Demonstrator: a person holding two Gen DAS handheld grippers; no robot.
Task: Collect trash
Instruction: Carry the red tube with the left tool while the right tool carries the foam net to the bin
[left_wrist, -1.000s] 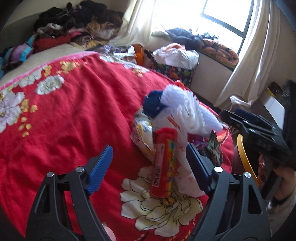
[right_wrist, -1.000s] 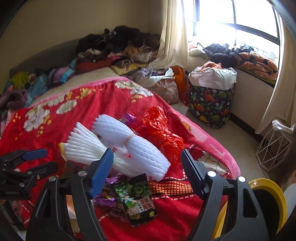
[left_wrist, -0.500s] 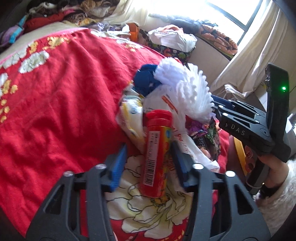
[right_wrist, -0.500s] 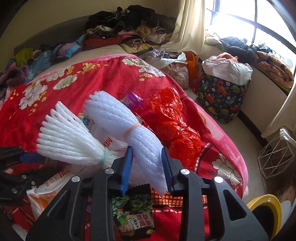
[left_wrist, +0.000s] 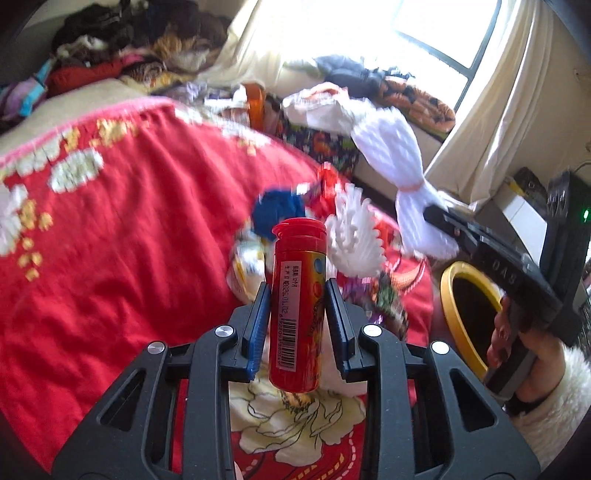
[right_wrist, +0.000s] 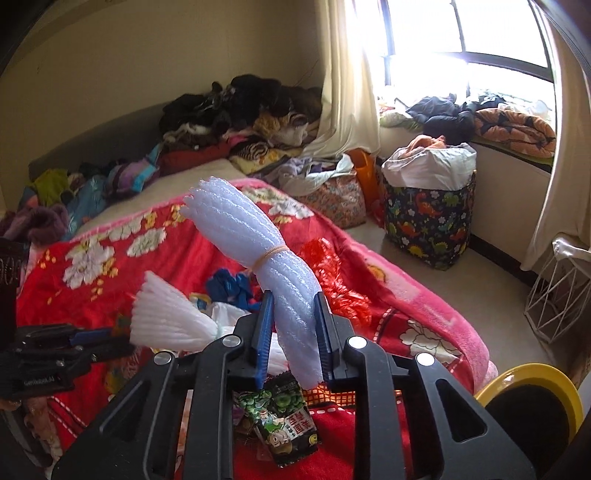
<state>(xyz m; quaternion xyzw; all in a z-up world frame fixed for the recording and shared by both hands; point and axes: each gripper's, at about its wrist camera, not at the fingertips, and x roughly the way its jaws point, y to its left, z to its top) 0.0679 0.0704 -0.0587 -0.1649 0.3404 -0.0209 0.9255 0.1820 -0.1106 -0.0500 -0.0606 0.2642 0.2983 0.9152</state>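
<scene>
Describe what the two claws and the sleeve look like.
Both claws, the left claw and the right claw, are black plastic frames with triangular cutouts, silver round bolts and ribbed blue pads. Seen from the left, the right one has pale lettering on its side and a green light on a black block. The sleeve is white and fluffy.

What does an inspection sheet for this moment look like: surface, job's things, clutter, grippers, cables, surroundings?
Surface: bed with red floral blanket.
Job's things: red tube and white foam bundle, both lifted; second foam bundle, green snack wrapper, red plastic bag and blue scrap lie on the blanket; yellow-rimmed bin beside the bed.
Clutter: clothes heap at the bed's far end.
Grippers: left gripper shut on the red tube, right gripper shut on the foam bundle; both have just been closing.
Cables: nothing seen.
Surroundings: window, curtains, dinosaur-print hamper, wire basket.
</scene>
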